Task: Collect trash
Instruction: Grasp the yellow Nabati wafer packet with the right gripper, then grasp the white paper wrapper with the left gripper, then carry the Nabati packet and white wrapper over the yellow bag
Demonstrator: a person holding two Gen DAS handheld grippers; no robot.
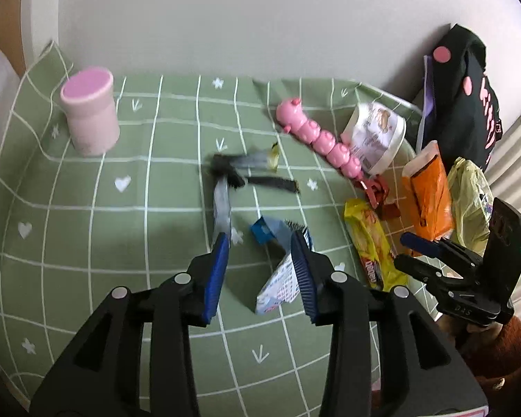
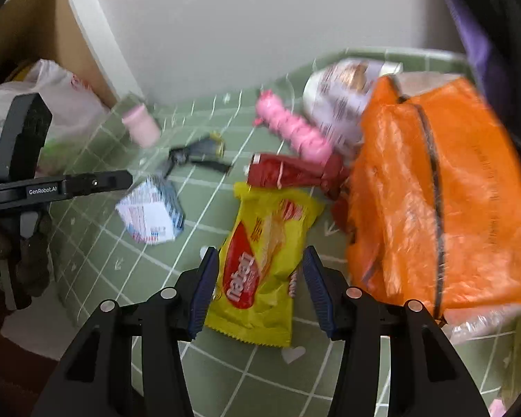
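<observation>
On the green checked cloth (image 1: 104,243) lie scraps of trash. My left gripper (image 1: 260,246) is open over a white and blue wrapper (image 1: 278,278), which leans against the right pad without being pinched. Beyond the fingertips lies a grey and black torn strip (image 1: 222,180). My right gripper (image 2: 260,260) is open and straddles a yellow snack packet (image 2: 260,267) flat on the cloth, with gaps at both pads. The same packet (image 1: 371,243) shows in the left wrist view beside the right gripper (image 1: 413,253). A red wrapper (image 2: 288,170) lies just past the packet.
A pink lidded tub (image 1: 88,114) stands at the back left. A pink caterpillar toy (image 1: 316,139), a tipped white cup (image 1: 378,135), an orange bag (image 2: 434,201) and a yellowish plastic bag (image 1: 469,201) crowd the right. A cardboard box with a white plastic bag (image 2: 62,93) sits left.
</observation>
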